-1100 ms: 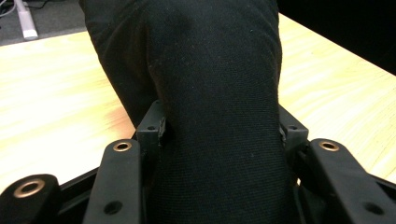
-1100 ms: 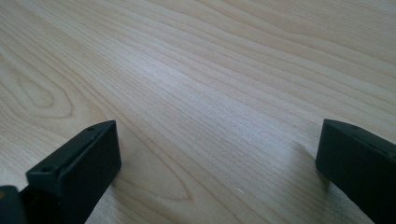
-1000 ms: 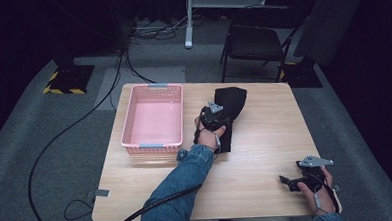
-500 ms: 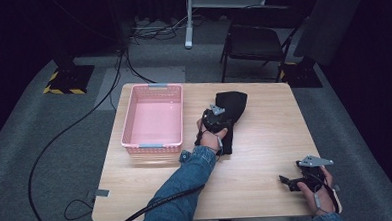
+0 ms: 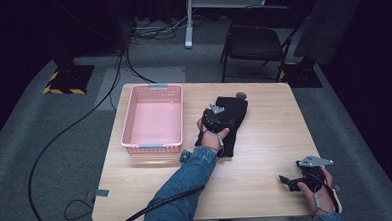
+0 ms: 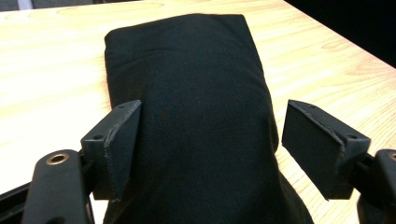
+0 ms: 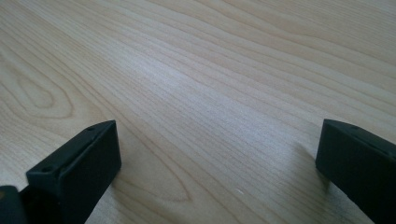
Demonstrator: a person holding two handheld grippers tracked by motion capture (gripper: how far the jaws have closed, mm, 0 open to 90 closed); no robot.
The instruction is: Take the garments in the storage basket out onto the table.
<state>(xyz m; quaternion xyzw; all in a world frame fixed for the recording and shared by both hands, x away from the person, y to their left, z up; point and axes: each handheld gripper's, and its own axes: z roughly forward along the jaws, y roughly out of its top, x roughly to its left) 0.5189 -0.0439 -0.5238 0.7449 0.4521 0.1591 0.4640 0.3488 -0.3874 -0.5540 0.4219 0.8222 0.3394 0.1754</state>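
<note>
Item: black cloth, folded, between the jaws of the left gripper, jaws apart, one touching its side. Step, likely: close squarely mid-fold, then lift. Pink basket just beside. Right gripper: jaws apart, holding nothing, resting on table.

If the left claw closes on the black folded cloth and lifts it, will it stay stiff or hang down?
Probably it will sag: the cloth looks soft, with rounded, puffy edges. It seems light, and should not roll, since it lies flat on the table. The open left claw straddles only one end, so the far end may droop and the folds may open.
</note>
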